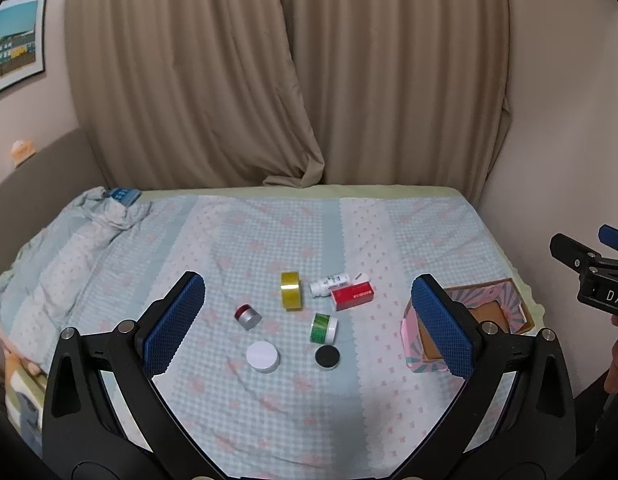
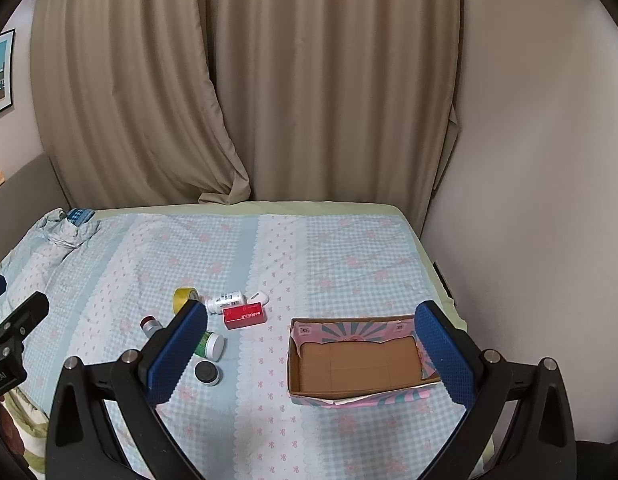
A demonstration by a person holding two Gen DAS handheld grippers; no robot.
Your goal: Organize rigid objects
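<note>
Both of your grippers hung over the bed with their jaws spread wide, grasping nothing.

Your left gripper (image 1: 309, 320) framed the loose items on the checked bedspread (image 1: 269, 420) — yellow tape roll (image 1: 291, 291), white bottle (image 1: 329, 283) touching the red carton (image 1: 353, 296), red-capped jar (image 1: 247, 317), green jar (image 1: 323, 327), white lid (image 1: 263, 356) and black lid (image 1: 327, 357). Your right gripper (image 2: 311, 350) hovered above the cardboard box (image 2: 361, 362) — open-topped, well apart from that cluster.

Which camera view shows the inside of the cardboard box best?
The right wrist view: the cardboard box lies unobstructed, its brown floor bare. In the left wrist view, a blue gripper pad covers part of the box, leaving only some floor visible.
</note>
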